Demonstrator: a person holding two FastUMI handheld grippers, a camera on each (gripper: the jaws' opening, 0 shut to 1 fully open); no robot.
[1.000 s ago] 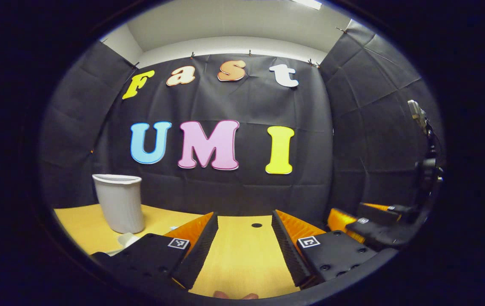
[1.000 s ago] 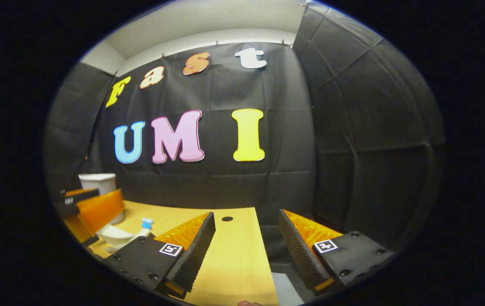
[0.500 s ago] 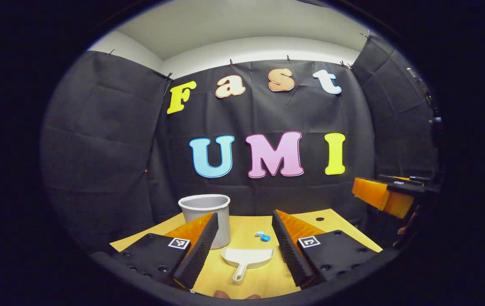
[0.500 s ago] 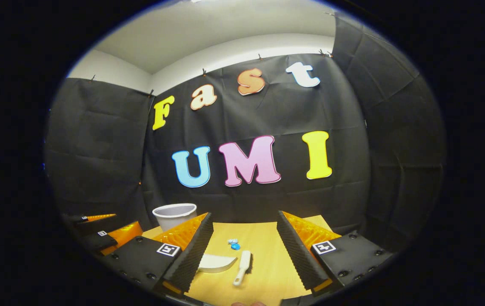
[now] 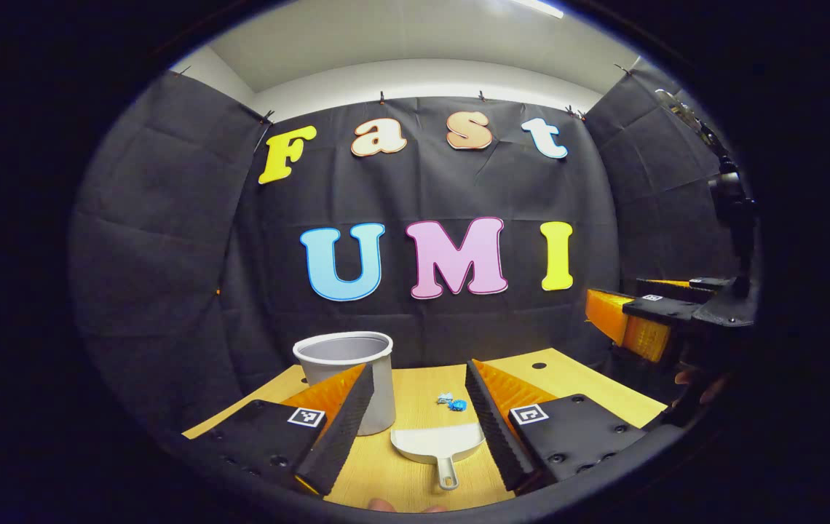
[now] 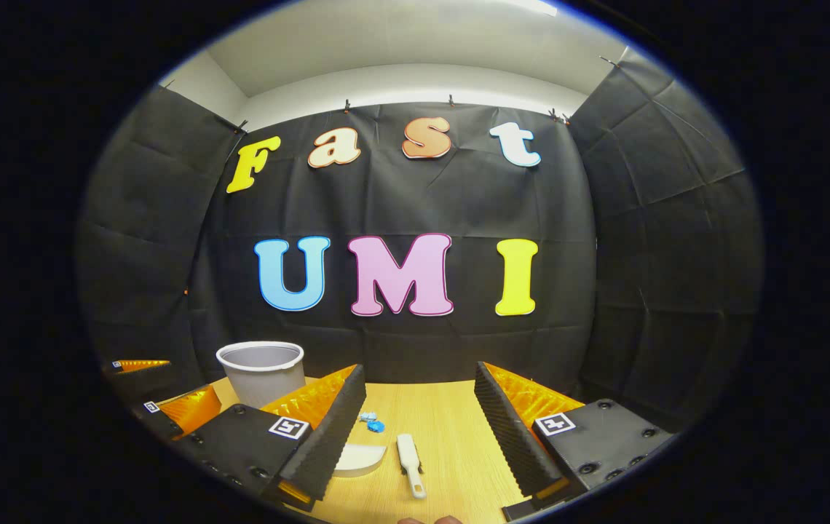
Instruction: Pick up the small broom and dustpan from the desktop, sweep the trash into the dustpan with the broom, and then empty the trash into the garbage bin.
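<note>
Since one second ago, when both cameras were turned toward the right end of the desk and little of the work area was seen, both views have been swung back onto it. Over the last half second only small adjustments are noted: in the left gripper view the dustpan (image 5: 438,444) has been brought nearer and more squarely between the fingers, its handle pointing back at the camera; in the right gripper view the small broom (image 6: 410,455) has likewise been centred.

The left gripper (image 5: 415,418) is held spread wide, nothing between its fingers. The right gripper (image 6: 419,422) is also spread wide and empty.

On the desktop (image 5: 415,484) the dustpan lies flat, just beside the garbage bin (image 5: 346,371), with the blue trash (image 5: 451,402) a little beyond its mouth. In the right gripper view the broom lies just right of the dustpan.

It is judged that each tool has now been lined up with its own gripper and that no pick-up has yet been made; a descent onto both handles is expected to be called for next.
</note>
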